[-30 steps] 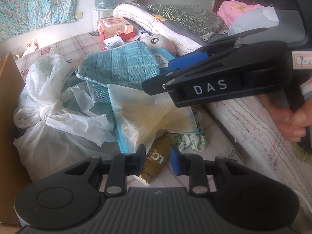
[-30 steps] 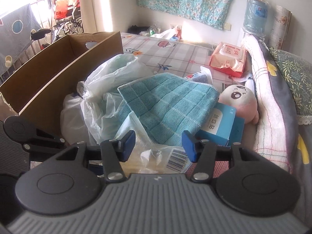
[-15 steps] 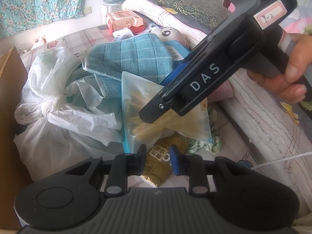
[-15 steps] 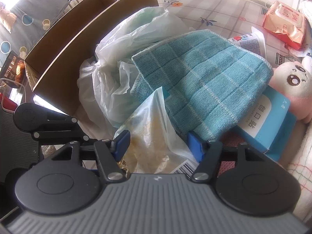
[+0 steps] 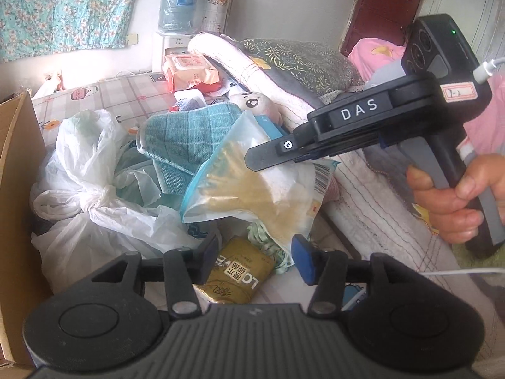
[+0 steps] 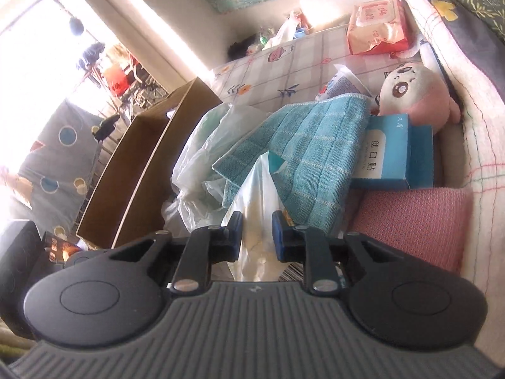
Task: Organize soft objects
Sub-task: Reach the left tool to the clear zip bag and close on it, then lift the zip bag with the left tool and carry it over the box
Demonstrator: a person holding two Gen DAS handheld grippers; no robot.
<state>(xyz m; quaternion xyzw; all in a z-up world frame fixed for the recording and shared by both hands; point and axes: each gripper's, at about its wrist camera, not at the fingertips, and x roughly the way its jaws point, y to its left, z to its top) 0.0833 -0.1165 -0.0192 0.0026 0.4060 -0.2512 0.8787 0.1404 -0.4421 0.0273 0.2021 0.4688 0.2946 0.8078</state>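
**Right jaws pinch the clear bag as the left ones let go**

Left wrist view shows the right gripper reaching in from the right, its jaws just closed on the upper edge of the clear plastic bag, which hangs slanting over the teal towel and white bags on the bed. Below, the left gripper has just opened; its jaws stand half apart, empty, the bag's lower corner just above them. Beside the pile, to the left, waits the cardboard box.
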